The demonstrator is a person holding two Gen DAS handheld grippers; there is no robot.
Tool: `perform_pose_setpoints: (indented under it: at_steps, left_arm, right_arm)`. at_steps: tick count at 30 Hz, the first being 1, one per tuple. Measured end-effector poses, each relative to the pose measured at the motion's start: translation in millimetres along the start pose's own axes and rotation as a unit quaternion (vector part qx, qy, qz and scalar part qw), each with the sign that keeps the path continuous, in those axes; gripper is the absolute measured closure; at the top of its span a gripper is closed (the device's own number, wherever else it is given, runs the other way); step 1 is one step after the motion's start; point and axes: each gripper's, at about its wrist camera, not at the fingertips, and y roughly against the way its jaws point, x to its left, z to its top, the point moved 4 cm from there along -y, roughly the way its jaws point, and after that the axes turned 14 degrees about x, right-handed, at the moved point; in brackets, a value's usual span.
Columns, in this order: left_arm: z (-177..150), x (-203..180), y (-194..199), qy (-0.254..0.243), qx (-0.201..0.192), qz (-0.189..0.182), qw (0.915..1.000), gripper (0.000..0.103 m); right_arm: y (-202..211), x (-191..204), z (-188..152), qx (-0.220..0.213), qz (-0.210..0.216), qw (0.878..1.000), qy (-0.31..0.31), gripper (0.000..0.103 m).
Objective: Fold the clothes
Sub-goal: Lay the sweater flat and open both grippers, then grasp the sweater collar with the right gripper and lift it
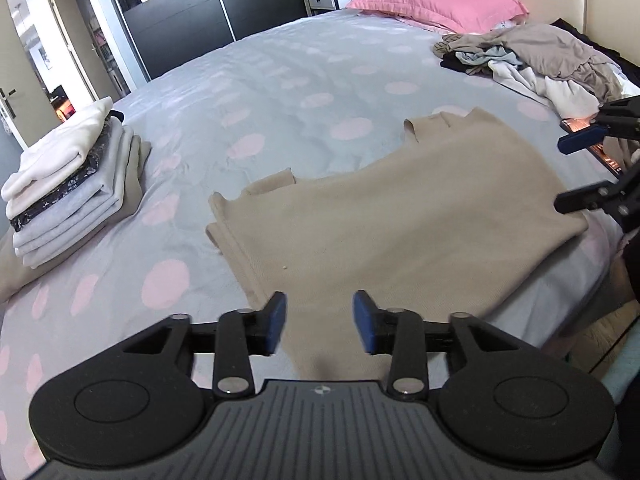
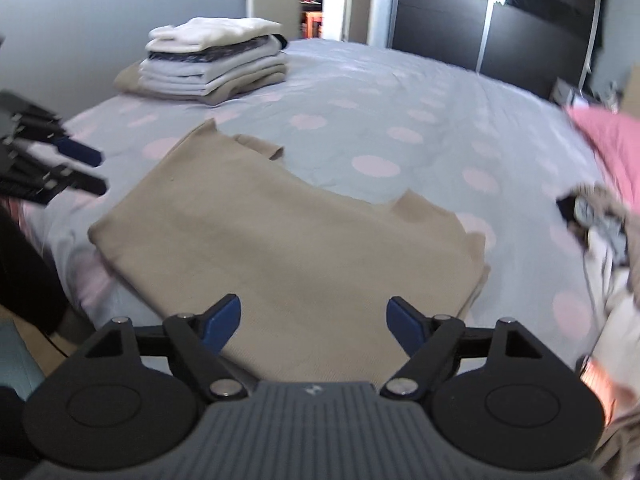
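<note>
Left wrist view: the left hand-held gripper point(image 1: 320, 322) hovers low over the near edge of a beige garment point(image 1: 400, 216), its two blue-padded fingers point(image 1: 276, 320) apart with nothing between them. The right hand-held gripper point(image 2: 313, 322) hangs over the same garment's other side, its fingers spread wider and likewise holding nothing; it appears in the left view at the right margin, just past the cloth's corner.

The garment lies flat and partly folded on a bed point(image 1: 280, 92) covered in a grey sheet with pink dots. Its two sleeve ends point toward the middle of the bed, and its near corner reaches the mattress edge.

One stack of folded clothes point(image 1: 68, 176) sits near the far-left corner of the bed as the left view shows it, well apart from the beige garment; white, dark patterned, grey and beige layers can be made out, though the exact count of pieces cannot be told. One heap of unfolded clothes point(image 1: 532, 60) lies near the headboard, beside a single pink pillow point(image 1: 436, 2).

Between garment, stack and heap, a broad stretch of sheet lies bare. A dark wardrobe point(image 1: 192, 12) stands beyond the bed, next to a doorway.
</note>
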Motion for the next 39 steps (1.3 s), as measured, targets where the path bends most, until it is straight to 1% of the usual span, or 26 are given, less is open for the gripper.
perform_pose_setpoints:
  at_steps: [4,6,7,11,13,15,17,19,22,24,28,30,32,34,35,37,38,39]
  left_arm:
    - [8.5,12.7,0.9,0.035,-0.023,-0.013,0.999,0.057]
    - [17.5,21.4,-2.7,0.055,-0.032,-0.023,0.9977,0.048]
    - [22.6,25.1,-5.5,0.062,-0.036,-0.034,0.9969,0.04]
    - [43.5,38.6,-18.0,0.085,-0.045,-0.078,0.9923,0.039]
    - [52.9,43.5,-29.7,0.095,-0.044,-0.088,0.9906,0.038]
    - [60.6,48.8,-42.5,0.108,-0.047,-0.094,0.9885,0.038]
    - [62.5,56.0,-55.1,0.137,-0.066,-0.082,0.985,0.038]
    - [62.2,62.7,-68.4,0.162,-0.072,-0.071,0.9815,0.036]
    - [63.7,70.2,-89.4,0.182,-0.045,-0.074,0.9795,0.036]
    - [64.8,73.4,-101.5,0.185,-0.029,-0.076,0.9793,0.036]
    - [67.2,78.0,-120.1,0.189,-0.014,-0.056,0.9802,0.036]
    - [66.6,78.3,-126.6,0.188,-0.004,-0.05,0.9809,0.036]
    - [65.7,78.4,-132.9,0.186,0.006,-0.043,0.9816,0.036]
    - [63.3,77.3,-138.6,0.176,0.02,-0.024,0.9839,0.036]
    - [62.1,77.2,-141.0,0.172,0.023,-0.017,0.9846,0.036]
    - [59.8,79.6,-145.5,0.174,0.031,-0.016,0.9842,0.036]
    - [58.7,81.6,-146.8,0.179,0.032,-0.017,0.9832,0.035]
    - [58.0,83.5,-147.4,0.186,0.034,-0.021,0.9818,0.035]
  right_arm:
    - [-9.8,-11.8,5.5,0.028,0.021,0.998,-0.052,0.021]
    - [-17.7,-19.6,11.0,0.039,0.029,0.996,-0.075,0.021]
    - [-20.7,-23.4,14.5,0.044,0.03,0.995,-0.082,0.021]
    - [-27.6,-35.8,27.1,0.054,0.019,0.994,-0.088,0.02]
    - [-30.6,-45.3,33.9,0.057,0.009,0.994,-0.093,0.02]
    - [-32.8,-59.7,41.2,0.053,0.013,0.992,-0.112,0.02]
    - [-36.8,-78.3,47.5,0.05,0.02,0.988,-0.141,0.02]
    - [-42.9,-99.3,51.6,0.051,0.017,0.983,-0.176,0.02]
    - [-55.2,-128.7,53.7,0.058,0.012,0.972,-0.228,0.02]
    - [-66.2,-138.7,52.1,0.065,0.017,0.966,-0.25,0.02]
    - [-88.3,-158.6,48.8,0.08,0.025,0.953,-0.292,0.02]
    - [-99.4,-167.5,47.1,0.089,0.029,0.946,-0.311,0.022]
    - [-109.8,-169.0,45.0,0.1,0.028,0.944,-0.314,0.024]
    - [-117.0,-169.9,41.5,0.103,0.033,0.941,-0.32,0.024]
    - [-118.3,-169.7,40.9,0.102,0.033,0.941,-0.32,0.024]
    - [-119.4,-167.8,41.3,0.103,0.03,0.943,-0.315,0.025]
    - [-119.7,-166.7,41.8,0.103,0.028,0.944,-0.313,0.028]
    - [-119.9,-165.8,42.4,0.103,0.028,0.945,-0.31,0.034]
